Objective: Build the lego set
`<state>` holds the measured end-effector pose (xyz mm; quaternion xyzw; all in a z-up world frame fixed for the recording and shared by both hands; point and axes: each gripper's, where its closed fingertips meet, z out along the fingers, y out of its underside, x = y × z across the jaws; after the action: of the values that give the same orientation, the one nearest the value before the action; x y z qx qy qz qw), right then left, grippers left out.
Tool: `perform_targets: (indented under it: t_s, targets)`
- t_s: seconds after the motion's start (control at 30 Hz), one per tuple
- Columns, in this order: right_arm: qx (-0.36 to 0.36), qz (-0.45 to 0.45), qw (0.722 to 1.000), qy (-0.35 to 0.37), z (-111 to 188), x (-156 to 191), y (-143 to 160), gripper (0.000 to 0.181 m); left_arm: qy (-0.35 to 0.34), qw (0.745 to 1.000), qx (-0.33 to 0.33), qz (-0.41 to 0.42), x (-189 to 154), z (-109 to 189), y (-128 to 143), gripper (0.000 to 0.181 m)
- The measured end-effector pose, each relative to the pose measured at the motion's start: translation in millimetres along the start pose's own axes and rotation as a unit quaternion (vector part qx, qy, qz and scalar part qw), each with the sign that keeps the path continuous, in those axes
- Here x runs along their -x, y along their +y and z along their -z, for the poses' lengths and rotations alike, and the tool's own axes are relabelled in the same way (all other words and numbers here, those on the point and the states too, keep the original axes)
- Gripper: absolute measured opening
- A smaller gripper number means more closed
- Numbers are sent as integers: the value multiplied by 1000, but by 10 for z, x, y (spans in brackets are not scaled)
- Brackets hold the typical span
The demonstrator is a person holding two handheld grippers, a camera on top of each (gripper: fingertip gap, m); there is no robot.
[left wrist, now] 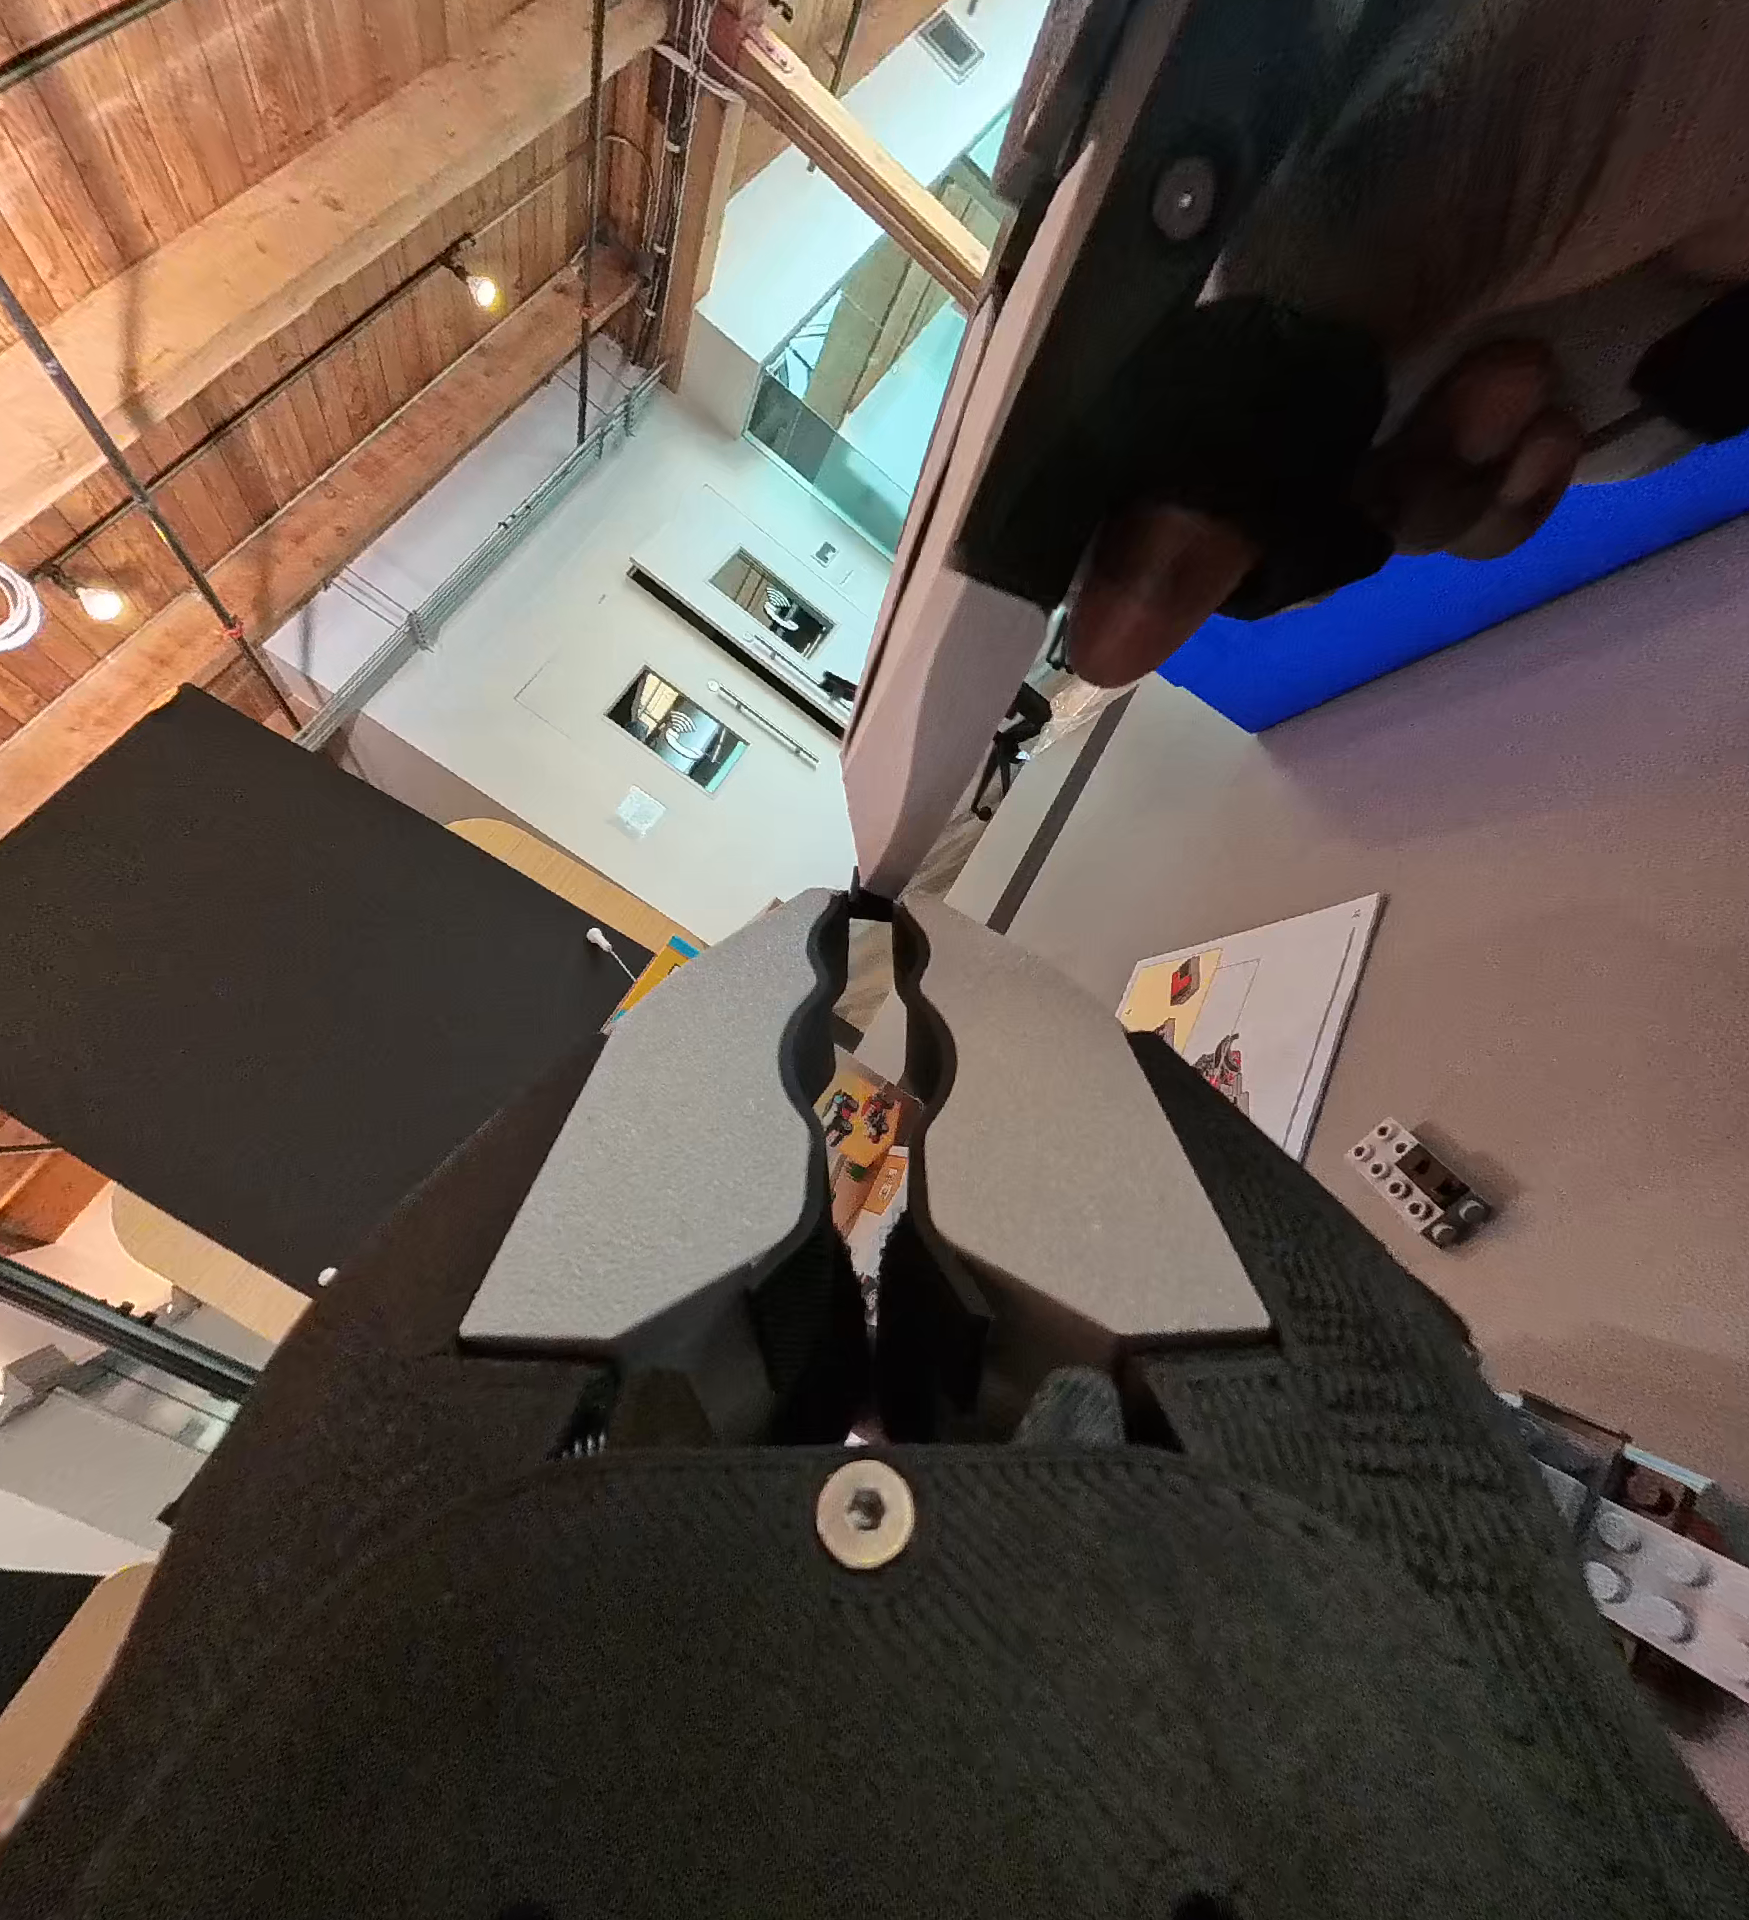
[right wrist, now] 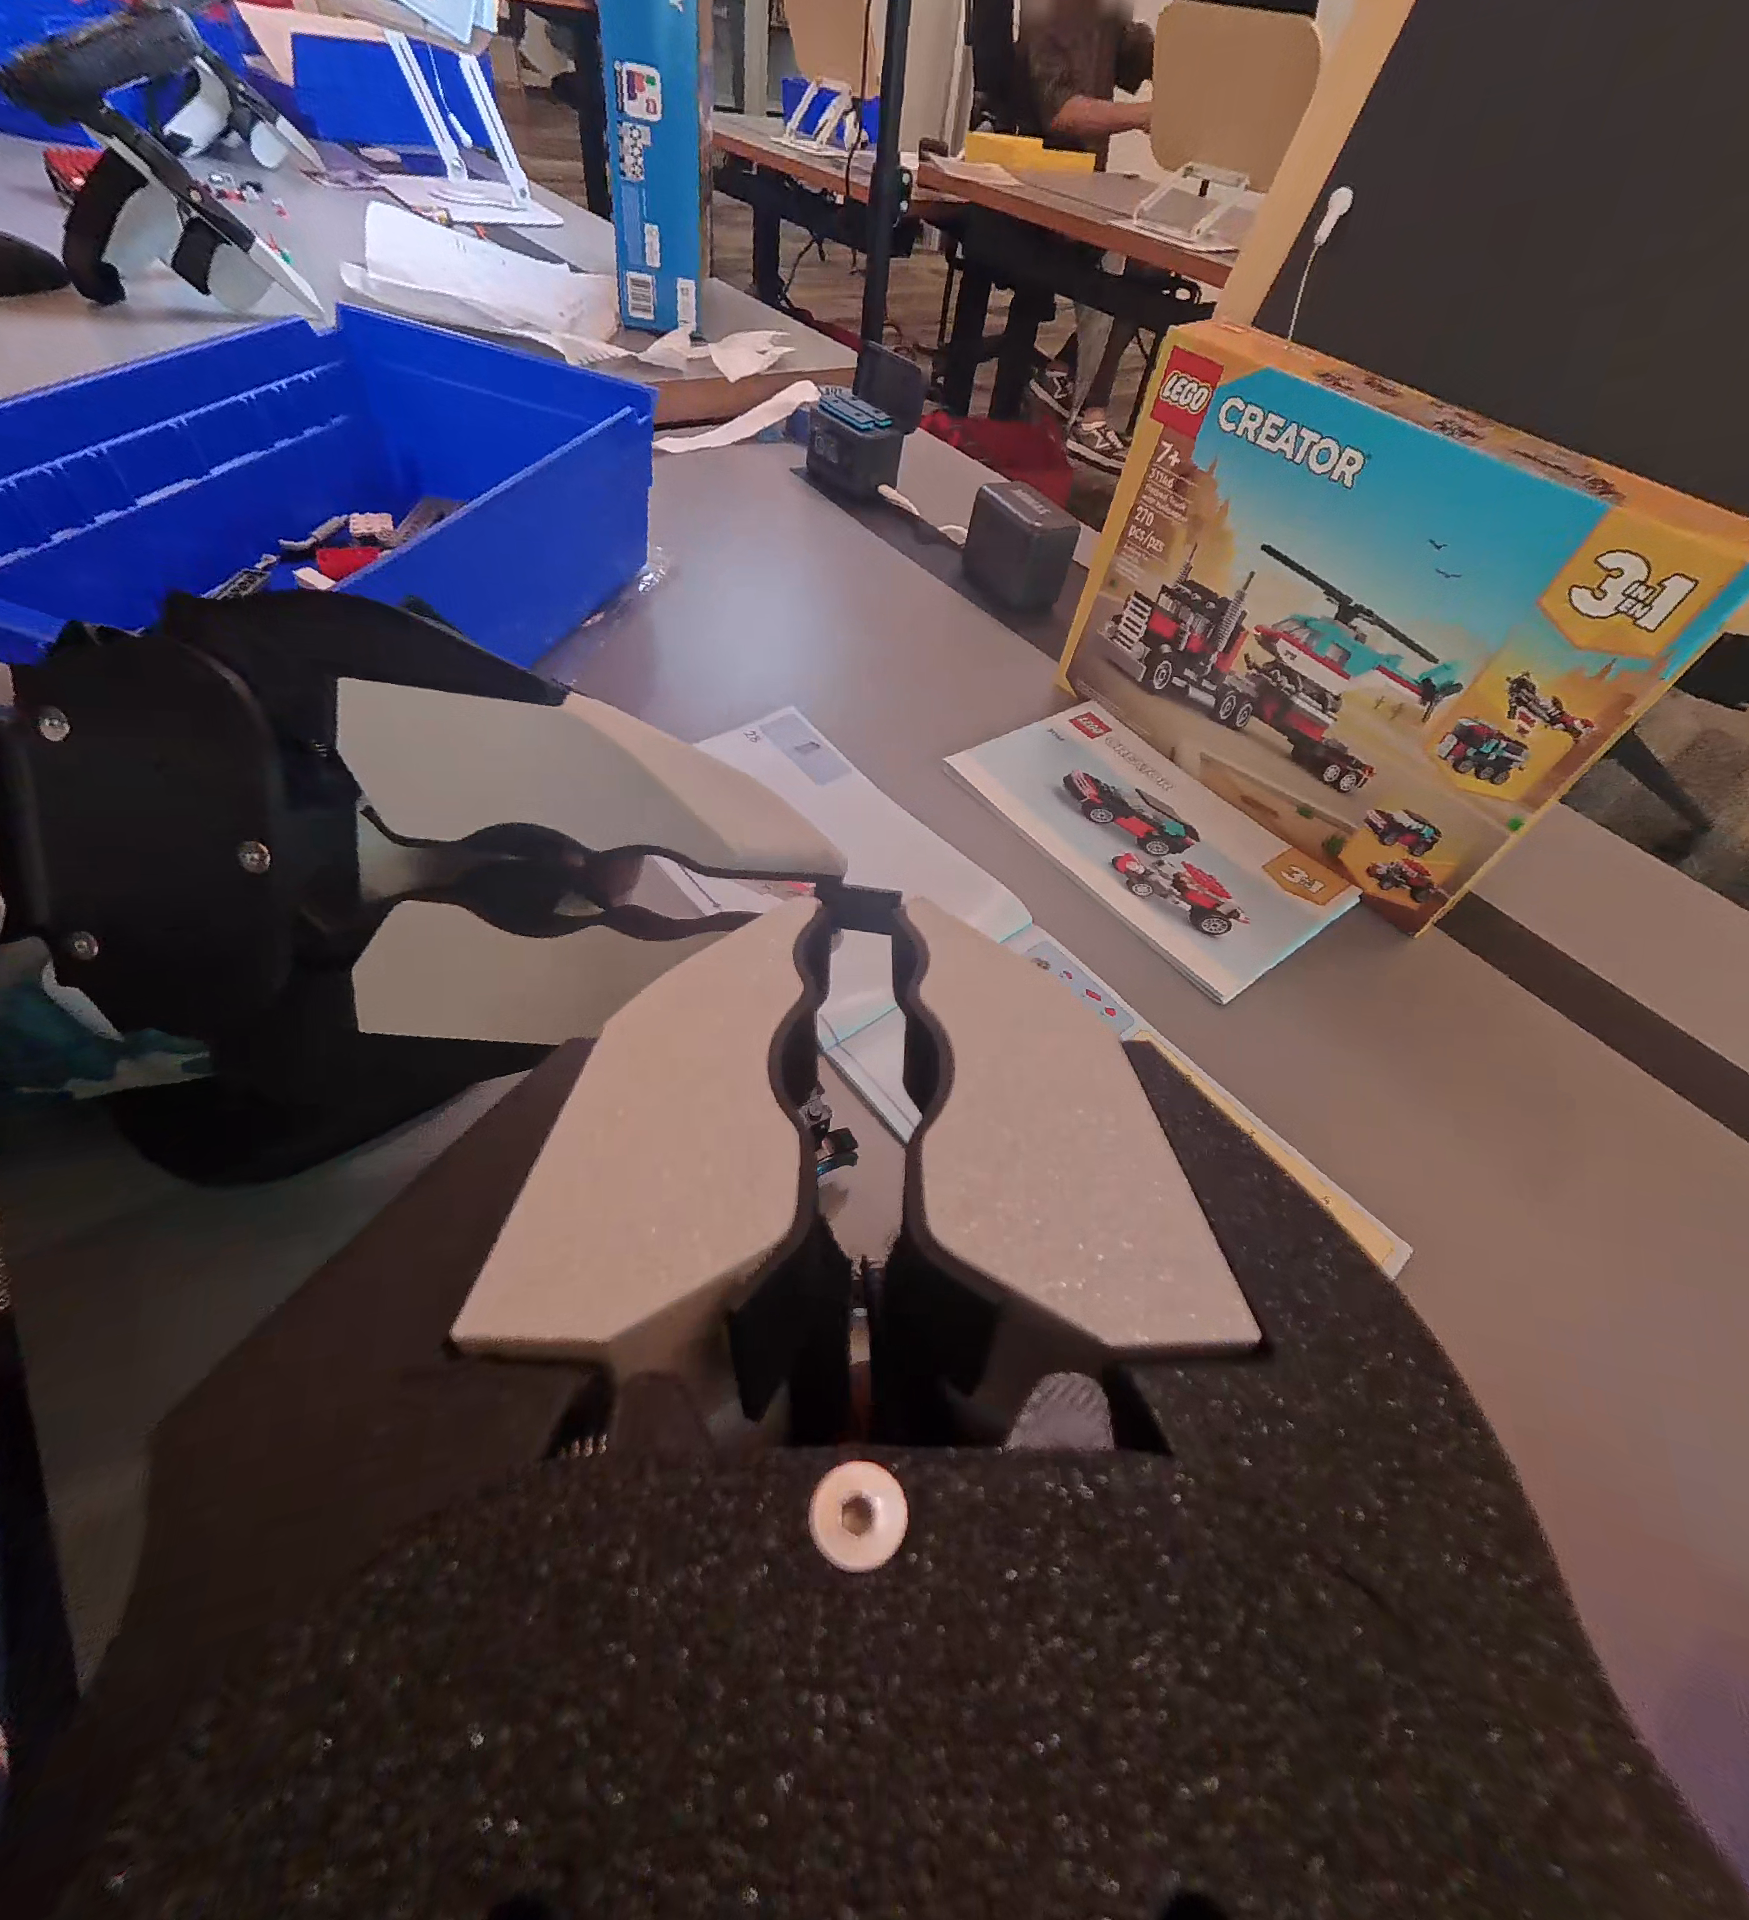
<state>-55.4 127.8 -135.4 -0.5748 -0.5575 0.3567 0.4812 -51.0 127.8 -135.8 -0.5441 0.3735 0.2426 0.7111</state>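
My left gripper is shut on a small black Lego piece at its fingertips. My right gripper is shut on a small black piece too. The two grippers meet tip to tip above the table; the left gripper comes in from the left in the right wrist view. I cannot tell whether they hold one piece or two joined pieces. The right gripper's finger reaches down from the top in the left wrist view, held by a gloved hand.
A grey partial build and a grey studded assembly lie on the grey table. The Lego box stands behind a booklet. An open instruction page lies under the grippers. A blue bin with loose pieces sits at the left. Less than 4 cm separates the two grippers' tips.
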Motion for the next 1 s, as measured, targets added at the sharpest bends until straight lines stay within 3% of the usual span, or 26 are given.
perform_targets:
  t_s: [0.3,0.37,0.67,1.0]
  targets:
    - [1,-1,1000,4,13,-20,28,12,4,1000,1,-18,-31,-25,2,8]
    - [2,-6,1000,1,11,-19,28,20,5,1000,3,-16,-44,-33,2,8]
    - [10,-1,1000,-3,1,-18,63,16,5,999,5,-36,-71,-31,10,8]
    - [3,8,1000,-20,39,-31,102,14,25,1000,-5,-1,-119,-28,3,10]
